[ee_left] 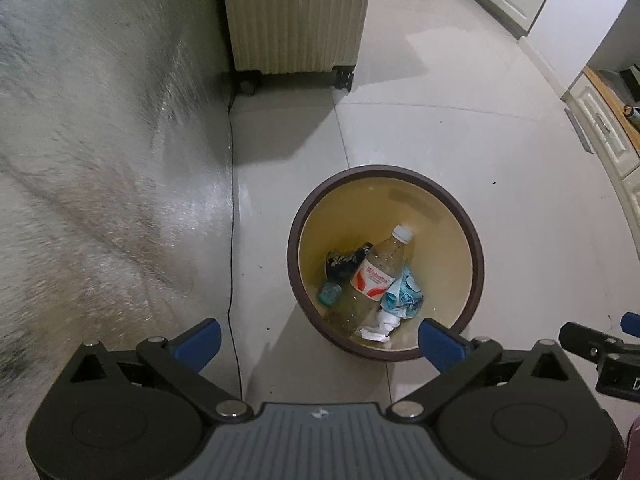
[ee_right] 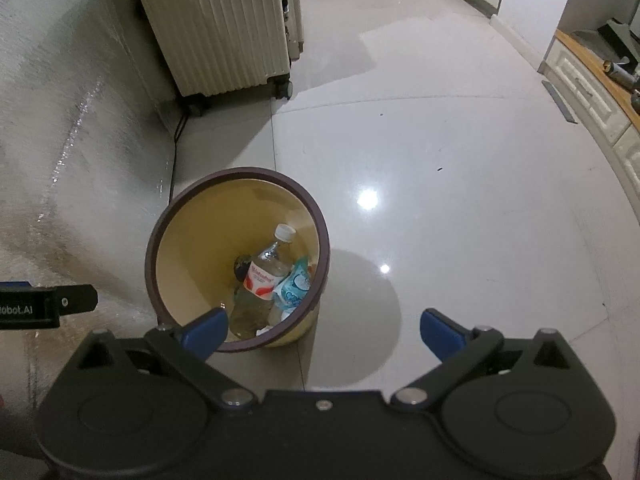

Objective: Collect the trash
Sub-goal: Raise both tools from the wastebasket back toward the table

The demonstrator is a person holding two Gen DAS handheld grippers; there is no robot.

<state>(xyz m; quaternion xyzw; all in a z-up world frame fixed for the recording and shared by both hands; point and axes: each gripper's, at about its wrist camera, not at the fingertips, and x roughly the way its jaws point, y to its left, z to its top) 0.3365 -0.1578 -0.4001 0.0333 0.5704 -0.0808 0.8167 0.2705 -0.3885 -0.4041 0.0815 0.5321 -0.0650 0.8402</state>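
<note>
A round bin with a brown rim (ee_left: 294,236) (ee_right: 154,240) stands on the tiled floor. Inside lie a clear plastic bottle with a red-and-white label (ee_left: 376,276) (ee_right: 266,276), a light blue wrapper (ee_left: 404,292) (ee_right: 294,284), crumpled white paper (ee_left: 380,326), a dark wrapper (ee_left: 344,262) and a small teal piece (ee_left: 329,293). My left gripper (ee_left: 320,342) is open and empty, above the bin's near side. My right gripper (ee_right: 324,334) is open and empty, above the floor just right of the bin.
A beige ribbed suitcase on wheels (ee_left: 296,16) (ee_right: 216,28) stands beyond the bin by the grey wall (ee_left: 100,140). A black cable (ee_left: 231,240) runs along the wall base. White cabinets with a wooden top (ee_right: 588,80) stand at the right.
</note>
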